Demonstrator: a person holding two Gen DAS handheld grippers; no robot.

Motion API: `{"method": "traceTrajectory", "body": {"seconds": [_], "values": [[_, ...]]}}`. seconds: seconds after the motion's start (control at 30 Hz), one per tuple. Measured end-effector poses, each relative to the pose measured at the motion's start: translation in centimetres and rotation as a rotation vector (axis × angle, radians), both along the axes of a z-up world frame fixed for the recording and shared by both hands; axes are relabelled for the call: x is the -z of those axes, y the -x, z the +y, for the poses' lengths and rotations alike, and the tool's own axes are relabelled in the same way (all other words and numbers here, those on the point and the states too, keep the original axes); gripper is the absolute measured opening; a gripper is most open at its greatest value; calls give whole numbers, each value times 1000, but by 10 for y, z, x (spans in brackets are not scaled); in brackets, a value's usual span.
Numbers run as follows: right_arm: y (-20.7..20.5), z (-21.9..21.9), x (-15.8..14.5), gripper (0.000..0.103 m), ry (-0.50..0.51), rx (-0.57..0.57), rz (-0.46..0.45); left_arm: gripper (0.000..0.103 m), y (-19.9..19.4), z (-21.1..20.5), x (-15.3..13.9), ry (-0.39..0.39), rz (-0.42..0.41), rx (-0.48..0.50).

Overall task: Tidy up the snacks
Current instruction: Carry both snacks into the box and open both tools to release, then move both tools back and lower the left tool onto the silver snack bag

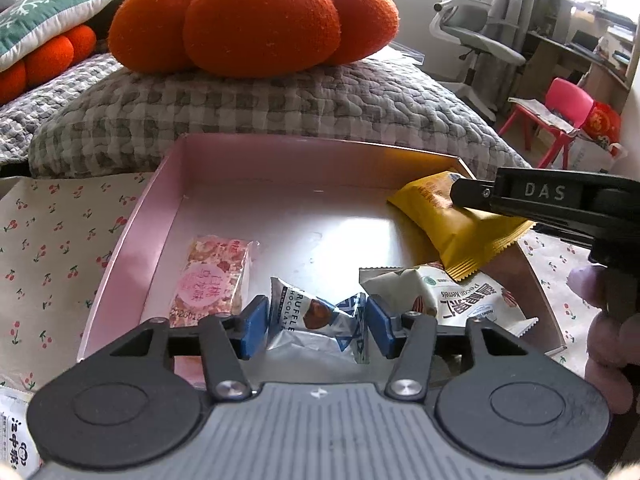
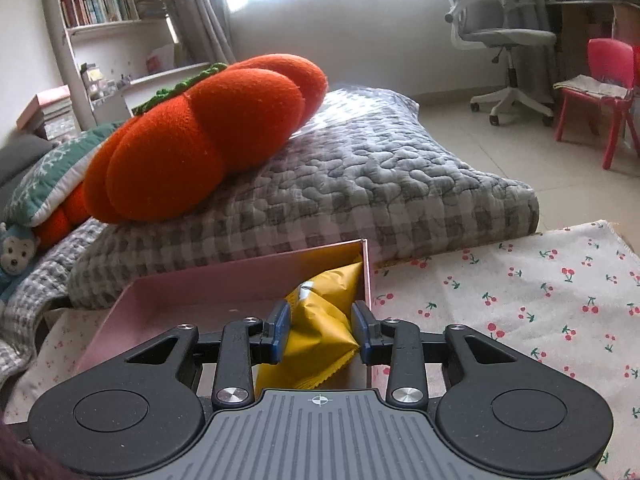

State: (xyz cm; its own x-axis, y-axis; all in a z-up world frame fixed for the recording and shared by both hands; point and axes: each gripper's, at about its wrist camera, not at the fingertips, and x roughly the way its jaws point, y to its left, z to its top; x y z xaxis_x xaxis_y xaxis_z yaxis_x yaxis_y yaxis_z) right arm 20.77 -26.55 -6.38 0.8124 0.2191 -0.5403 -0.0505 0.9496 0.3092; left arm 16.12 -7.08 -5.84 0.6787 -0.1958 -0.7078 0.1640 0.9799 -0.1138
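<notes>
A pink box [image 1: 168,208] lies open on the cherry-print cloth. In it are a pink nougat bar [image 1: 212,280], a silver-blue truffle chocolate [image 1: 316,320], a white pecan packet [image 1: 452,300] and a yellow packet [image 1: 460,228]. My left gripper [image 1: 316,326] is open, its blue pads on either side of the truffle chocolate. My right gripper [image 2: 320,330] has its pads on both sides of the yellow packet [image 2: 320,328] at the box's right corner [image 2: 366,268]; the packet is pinched between them. The right gripper also shows in the left wrist view [image 1: 472,194].
A grey checked quilt [image 1: 260,108] with an orange pumpkin cushion [image 1: 256,20] lies right behind the box. Another white snack packet [image 1: 16,440] lies at the near left. An office chair [image 2: 508,40] and a red child's chair [image 2: 600,92] stand at the far right.
</notes>
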Motion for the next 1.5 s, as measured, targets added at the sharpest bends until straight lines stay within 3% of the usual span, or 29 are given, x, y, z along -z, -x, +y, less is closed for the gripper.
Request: {"method": "traceTrajectory", "body": {"seconds": [0.13, 0.3, 0.47, 0.83, 1.17, 1.5], "values": [[7, -6, -10, 47, -87, -31, 22, 57, 4, -2, -3, 3, 4, 4], [24, -7, -31, 71, -51, -28, 13, 71, 13, -6, -15, 18, -12, 17], [44, -9, -52, 84, -40, -13, 13, 85, 25, -6, -27, 26, 3, 39], [93, -6, -86, 97, -12, 8, 31, 103, 58, 10, -59, -4, 6, 53], [131, -4, -92, 101, 6, 32, 70, 103, 75, 23, -60, -44, 75, 59], [153, -1, -82, 101, 42, 33, 83, 103, 98, 42, -47, -63, 77, 55]]}}
